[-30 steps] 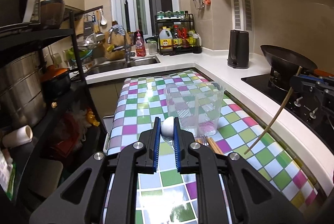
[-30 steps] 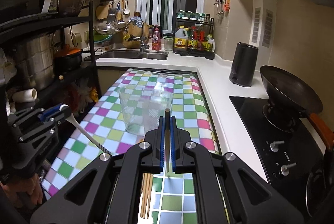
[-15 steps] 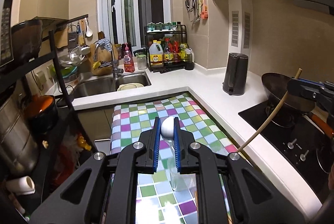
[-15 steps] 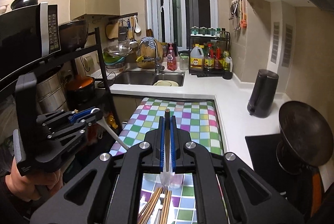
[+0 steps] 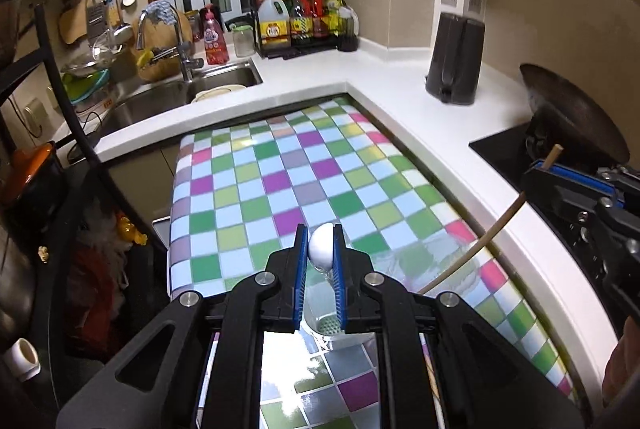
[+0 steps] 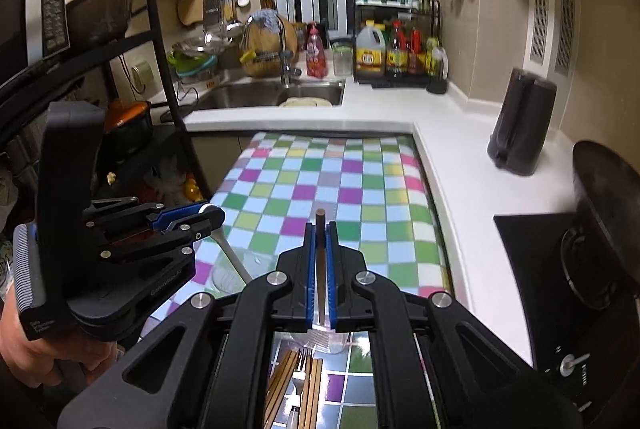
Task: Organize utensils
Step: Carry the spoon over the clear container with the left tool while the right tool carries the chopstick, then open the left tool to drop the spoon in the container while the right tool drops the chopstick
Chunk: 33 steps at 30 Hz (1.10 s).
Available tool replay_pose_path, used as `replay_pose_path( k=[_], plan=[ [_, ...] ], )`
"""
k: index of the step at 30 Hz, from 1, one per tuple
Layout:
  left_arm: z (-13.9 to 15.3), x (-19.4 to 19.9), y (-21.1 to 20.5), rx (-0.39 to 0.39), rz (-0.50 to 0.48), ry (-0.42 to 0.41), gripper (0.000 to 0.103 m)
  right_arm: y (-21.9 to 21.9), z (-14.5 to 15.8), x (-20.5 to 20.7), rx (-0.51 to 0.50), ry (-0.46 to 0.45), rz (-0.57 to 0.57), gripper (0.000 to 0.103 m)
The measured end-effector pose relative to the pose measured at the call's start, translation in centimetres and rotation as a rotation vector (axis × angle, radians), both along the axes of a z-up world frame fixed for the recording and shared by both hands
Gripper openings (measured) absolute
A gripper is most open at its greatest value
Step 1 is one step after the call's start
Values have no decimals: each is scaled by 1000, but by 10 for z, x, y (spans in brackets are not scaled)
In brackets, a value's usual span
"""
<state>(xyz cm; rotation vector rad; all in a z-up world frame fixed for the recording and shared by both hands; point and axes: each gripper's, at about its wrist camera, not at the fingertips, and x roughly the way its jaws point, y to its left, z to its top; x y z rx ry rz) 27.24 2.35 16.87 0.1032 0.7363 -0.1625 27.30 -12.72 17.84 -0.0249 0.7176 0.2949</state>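
Nearest, under the right gripper (image 6: 319,271), loose chopsticks (image 6: 282,385) and a fork (image 6: 299,381) lie on the checkered cloth (image 6: 340,197), long axes running roughly away from the holder, fork tines toward the far side. Just beyond them stands a clear plastic cup (image 6: 320,339), directly below both tools; its rim is mostly hidden by the fingers. The right gripper is clamped on a single chopstick (image 6: 320,261), held close to upright, top end poking above the pads, lower end pointing down at the cup; whether the tip is already inside the cup, cannot tell from this view. In the left wrist view that chopstick (image 5: 480,237) slants from the right tool, high on the right, down-left toward the cup (image 5: 332,325). The left gripper (image 5: 322,267) is clenched on a white spoon (image 5: 321,247), rounded end up between the blue pads, stem dropping toward the cup below; the other end seems to sit in the cup, not sure. Both hands hang about equally near the cup, left coming from the left, right from the right. Likely next move: straight down and release. Farther off: the white counter (image 6: 460,149), sink (image 6: 272,95), bottle rack (image 6: 396,49), kettle (image 6: 522,127), wok (image 6: 608,197).
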Motion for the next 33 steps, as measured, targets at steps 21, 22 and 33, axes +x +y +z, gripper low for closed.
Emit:
replay_pose_path(
  k=[21,22,33],
  plan=[
    [0,-70,-2,-54,74,-252,59,-15,3,-55,-48,-154,-75,45],
    [0,-77,-2,-58,78,-268,58,-17,6,-67,-47,-188,-78,45],
    [-62,-181,-3,-76,120,-360,19,-36,-51,-189,-20,-330,-121,40]
  ],
)
